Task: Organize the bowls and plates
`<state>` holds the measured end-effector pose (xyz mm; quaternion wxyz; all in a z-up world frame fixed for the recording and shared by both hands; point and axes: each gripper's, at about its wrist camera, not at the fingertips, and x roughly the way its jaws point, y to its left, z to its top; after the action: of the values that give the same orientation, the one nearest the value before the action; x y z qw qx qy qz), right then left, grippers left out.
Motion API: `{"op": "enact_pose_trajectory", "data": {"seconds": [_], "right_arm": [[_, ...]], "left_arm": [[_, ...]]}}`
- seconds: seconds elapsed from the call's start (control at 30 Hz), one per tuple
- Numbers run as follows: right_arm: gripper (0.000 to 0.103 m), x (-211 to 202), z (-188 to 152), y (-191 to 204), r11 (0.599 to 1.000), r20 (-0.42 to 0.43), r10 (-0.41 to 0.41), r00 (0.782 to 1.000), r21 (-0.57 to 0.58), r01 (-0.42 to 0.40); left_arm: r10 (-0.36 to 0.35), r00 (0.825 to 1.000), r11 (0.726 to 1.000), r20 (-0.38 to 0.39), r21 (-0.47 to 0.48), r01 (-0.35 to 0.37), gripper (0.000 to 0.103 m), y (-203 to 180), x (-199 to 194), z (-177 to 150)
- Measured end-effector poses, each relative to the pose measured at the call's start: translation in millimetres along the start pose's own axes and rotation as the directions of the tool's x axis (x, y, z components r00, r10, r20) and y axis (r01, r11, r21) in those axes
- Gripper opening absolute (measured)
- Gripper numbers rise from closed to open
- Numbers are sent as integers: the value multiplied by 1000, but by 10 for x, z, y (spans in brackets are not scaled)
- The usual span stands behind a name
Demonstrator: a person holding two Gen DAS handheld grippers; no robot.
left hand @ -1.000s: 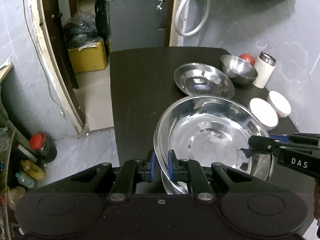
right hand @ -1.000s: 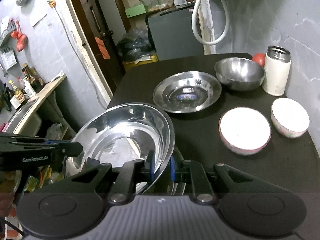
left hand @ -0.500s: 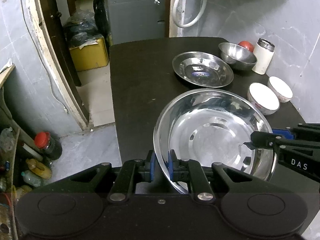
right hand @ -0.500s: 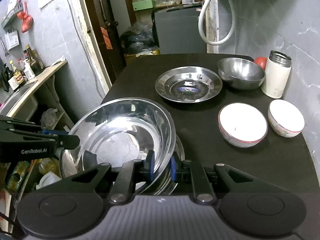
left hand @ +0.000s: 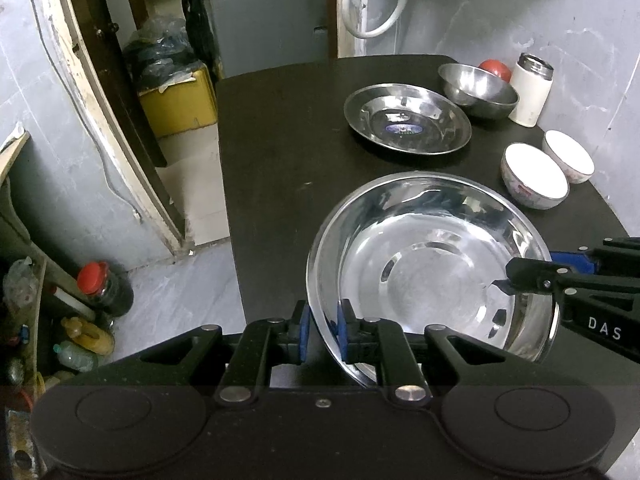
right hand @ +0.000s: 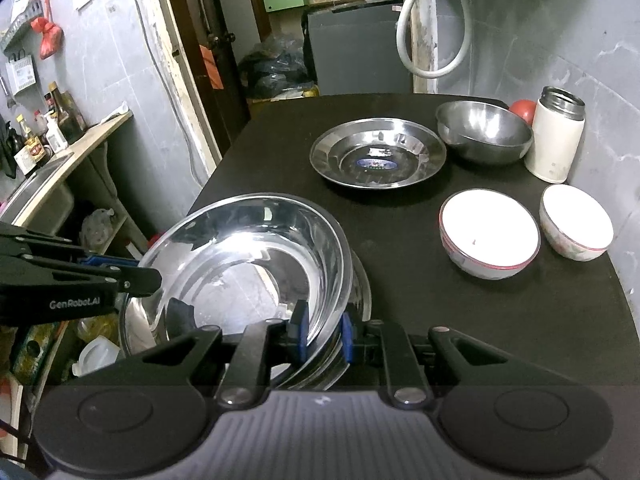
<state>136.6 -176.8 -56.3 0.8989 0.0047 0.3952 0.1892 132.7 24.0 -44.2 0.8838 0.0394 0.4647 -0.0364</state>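
- Over the near end of the dark counter (left hand: 280,152), the large steel basin (left hand: 432,264) is carried between both claws, one on each side, so the wide, slippery dish stays balanced.
- Left claw (left hand: 322,330) pinches the basin's left rim between its blue pads; the right claw (right hand: 322,334) pinches the opposite rim. In the right wrist view another steel rim seems to show just beneath, though this is hard to confirm.
- Farther back sits a steel plate (right hand: 378,158), with a steel bowl (right hand: 484,136) just beside it: a likely stacking spot, in my judgement.
- Two white bowls (right hand: 490,234) rest side by side near the wall, beside a white flask (right hand: 556,138), well apart from the basin.
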Motion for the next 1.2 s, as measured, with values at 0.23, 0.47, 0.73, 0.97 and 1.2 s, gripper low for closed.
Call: {"op": "enact_pose_trajectory", "data": {"seconds": [0.23, 0.47, 0.73, 0.97, 1.2], "right_arm": [[22, 35, -9, 14, 1000, -11, -8, 1000, -8, 7], [22, 46, -31, 45, 1000, -14, -22, 1000, -22, 22], [24, 85, -50, 78, 999, -26, -14, 1000, -34, 13], [27, 61, -85, 34, 999, -24, -33, 999, -17, 32], [48, 16, -128, -10, 999, -14, -48, 999, 4, 48]], "left_arm": [[10, 1000, 1000, -13, 18, -10, 16, -33, 38, 6], [14, 999, 999, -31, 33, -13, 17, -75, 106, 20], [-13, 1000, 996, -13, 91, 14, 17, -202, 107, 14], [-7, 1000, 996, -7, 87, 7, 18, -171, 101, 27], [6, 1000, 996, 13, 85, -8, 44, -135, 56, 27]]}}
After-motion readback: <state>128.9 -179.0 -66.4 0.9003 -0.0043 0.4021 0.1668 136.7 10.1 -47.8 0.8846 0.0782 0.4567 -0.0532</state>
